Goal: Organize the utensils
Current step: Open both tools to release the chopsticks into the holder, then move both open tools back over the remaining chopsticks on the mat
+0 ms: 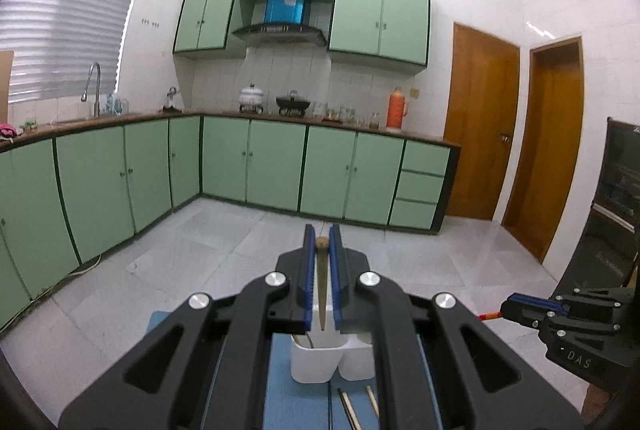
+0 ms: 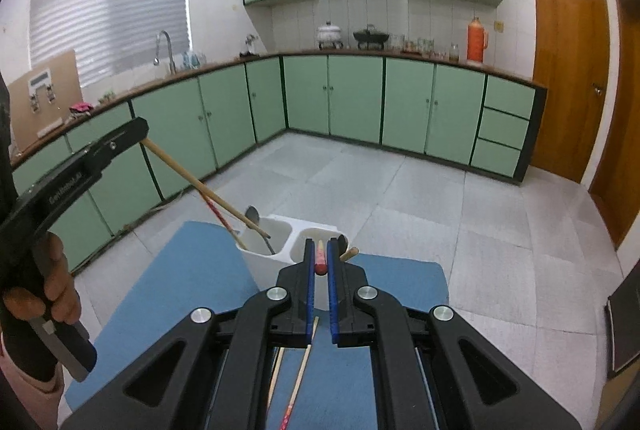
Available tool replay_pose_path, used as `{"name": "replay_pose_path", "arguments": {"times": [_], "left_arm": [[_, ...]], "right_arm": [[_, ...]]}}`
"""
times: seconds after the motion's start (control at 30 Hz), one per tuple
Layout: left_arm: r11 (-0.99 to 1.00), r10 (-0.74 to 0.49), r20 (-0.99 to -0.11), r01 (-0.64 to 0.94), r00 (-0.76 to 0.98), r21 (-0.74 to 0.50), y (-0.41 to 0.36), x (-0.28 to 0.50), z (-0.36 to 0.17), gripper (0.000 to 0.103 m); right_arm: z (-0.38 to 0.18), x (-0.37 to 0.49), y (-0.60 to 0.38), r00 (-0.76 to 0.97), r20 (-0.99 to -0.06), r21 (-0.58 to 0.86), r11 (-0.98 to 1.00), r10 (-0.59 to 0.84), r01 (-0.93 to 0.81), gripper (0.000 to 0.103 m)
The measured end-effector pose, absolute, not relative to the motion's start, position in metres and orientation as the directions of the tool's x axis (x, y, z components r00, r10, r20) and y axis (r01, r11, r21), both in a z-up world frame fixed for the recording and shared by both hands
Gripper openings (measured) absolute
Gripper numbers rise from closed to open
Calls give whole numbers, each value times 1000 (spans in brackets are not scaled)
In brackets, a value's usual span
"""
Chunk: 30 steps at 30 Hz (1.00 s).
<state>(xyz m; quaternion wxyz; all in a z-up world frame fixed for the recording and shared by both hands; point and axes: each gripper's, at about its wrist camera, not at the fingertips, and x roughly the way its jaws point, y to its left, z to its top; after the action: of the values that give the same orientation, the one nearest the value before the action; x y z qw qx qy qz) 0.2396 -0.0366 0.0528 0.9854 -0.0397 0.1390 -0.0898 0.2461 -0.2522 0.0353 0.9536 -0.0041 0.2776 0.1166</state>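
Note:
A white two-compartment utensil holder [image 2: 280, 244] stands on a blue mat [image 2: 192, 278]; it also shows in the left wrist view [image 1: 316, 360]. My left gripper [image 1: 322, 238] is shut on a wooden chopstick [image 1: 322, 282], whose tip reaches into the holder's left compartment, seen in the right wrist view [image 2: 208, 190]. A red-patterned chopstick [image 2: 218, 216] and a metal spoon [image 2: 254, 216] stand in that compartment. My right gripper [image 2: 320, 250] is shut on a red-tipped chopstick [image 2: 320, 258], held above the mat just in front of the holder's right compartment.
Loose chopsticks [image 2: 298, 374] lie on the mat below my right gripper, and also show in the left wrist view [image 1: 350, 408]. Another wooden handle [image 2: 349, 253] sticks out of the right compartment. Green cabinets [image 2: 352, 98] line the walls beyond grey floor tiles.

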Motion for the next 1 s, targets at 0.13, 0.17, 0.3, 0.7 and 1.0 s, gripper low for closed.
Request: {"name": "replay_pose_path", "arguments": {"times": [0.13,0.17,0.3,0.7,1.0], "left_arm": [[982,-187,-319,164,929,-98,-38,267,34,6],[982,-187,-331,163,925,-98,-38,273,30,6],[982,-187,-366,164,912,-92,-39,291,17,6],[978,-205,-379,170,903,-124,-21,276,5,45],[975,-220,-387,189,895,-115,-16,220,-7,78]], "right_arm": [[21,270,-242,794,-567,56,972,219,-228,6],[18,273,-241,792,-571,55,972,218,-228,6],[9,289,-236,774,-592,57,970,223,-236,6],[9,273,-247,820,-531,61,975,212,-212,41],[0,217,-259,871,-457,47,983,177,-175,85]]}}
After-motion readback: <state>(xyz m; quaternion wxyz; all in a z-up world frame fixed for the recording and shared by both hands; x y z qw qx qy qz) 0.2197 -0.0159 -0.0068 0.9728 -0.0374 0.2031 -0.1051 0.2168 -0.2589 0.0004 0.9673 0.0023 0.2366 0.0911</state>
